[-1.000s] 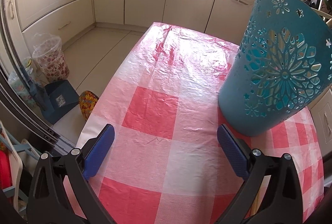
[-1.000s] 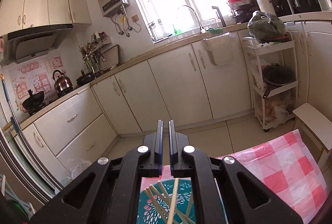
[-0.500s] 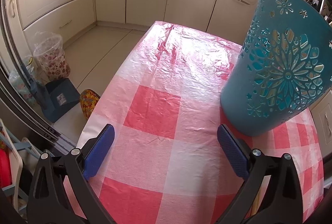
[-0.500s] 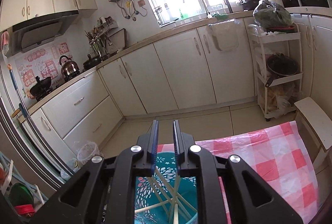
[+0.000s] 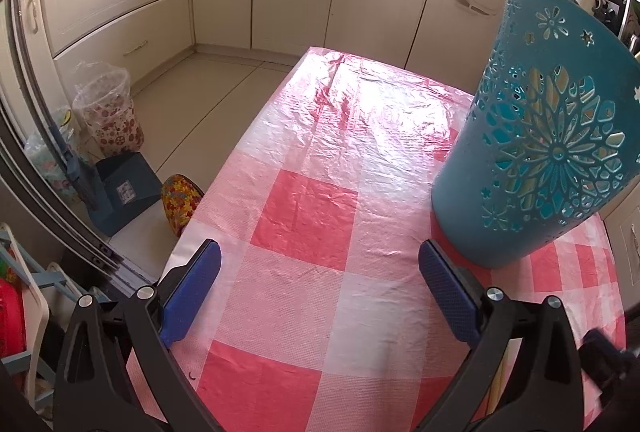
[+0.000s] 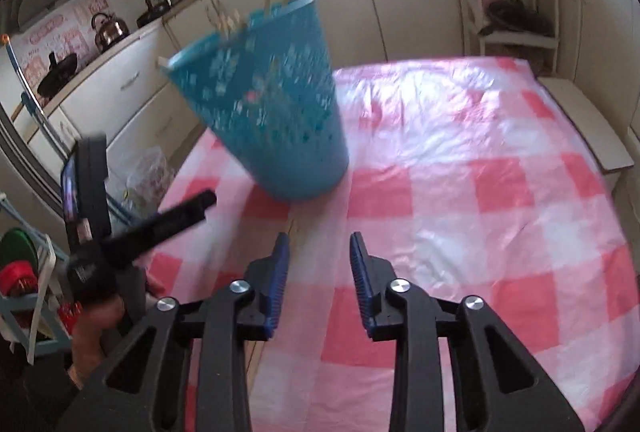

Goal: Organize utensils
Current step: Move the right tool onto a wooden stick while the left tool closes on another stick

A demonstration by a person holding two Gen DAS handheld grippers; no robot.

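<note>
Your left gripper (image 5: 320,288) is wide open, nothing between the blue pads (image 5: 192,292), hovering over the pink-and-white checked tablecloth (image 5: 304,216). The teal cut-out basket (image 5: 548,136) stands on the cloth at its 2 o'clock, just past the right pad but not touching it. Through the cut-outs you can see pale sticks inside, chopsticks most likely.

Your right gripper (image 6: 318,280) has a modest gap between its jaws, which have just been opening. Nothing is held. In the right wrist view the basket (image 6: 272,104) sits at 11 o'clock, well clear of the fingertips, and chopstick ends (image 6: 228,18) poke above its rim. That view is motion-blurred, so detail on the basket is poor.

A pale wooden stick (image 6: 294,232) lies on the cloth just beside the left pad of the right gripper, running back under the finger toward 7 o'clock. It looks like a chopstick, but blur and the finger covering it leave me unsure. It lies outside the jaw gap.

The left gripper also shows in the right wrist view at 9 o'clock (image 6: 132,224), with the hand (image 6: 100,324) holding it below.
</note>
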